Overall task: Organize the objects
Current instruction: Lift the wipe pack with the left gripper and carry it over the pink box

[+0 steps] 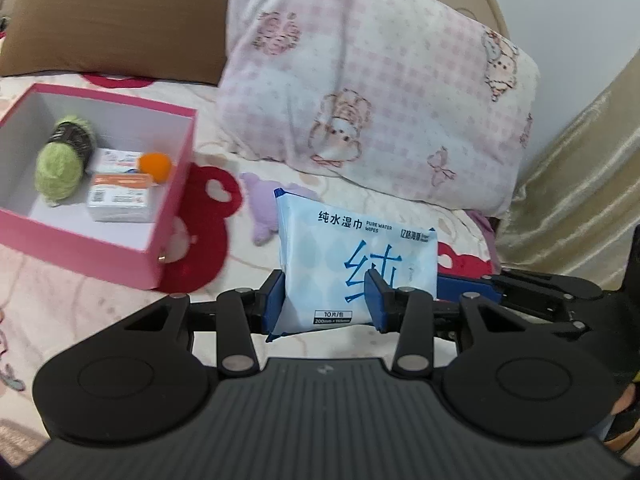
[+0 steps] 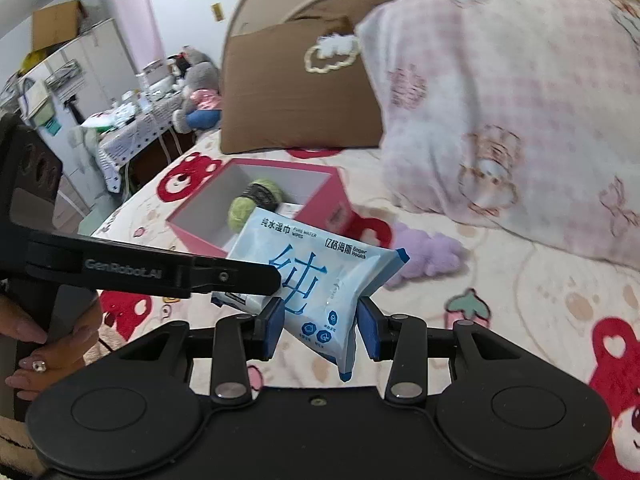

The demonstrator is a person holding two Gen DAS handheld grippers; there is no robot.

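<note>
Above the bear-print bedsheet [image 2: 520,280], both tilted-down grippers clamp one pale-blue plastic wet-wipes pack [image 1: 356,264]: left gripper [image 1: 326,300] on its left end, right gripper [image 2: 318,328] on its right, beside the open pink cardboard box [image 1: 160,184].

A home bedroom is indicated by a bed [image 2: 520,264] covered with a bear-printed sheet, a pink checked pillow [image 1: 372,92] and a brown cushion [image 1: 112,20] at the far end, and a cluttered side table [image 2: 132,128] at far left.
</note>
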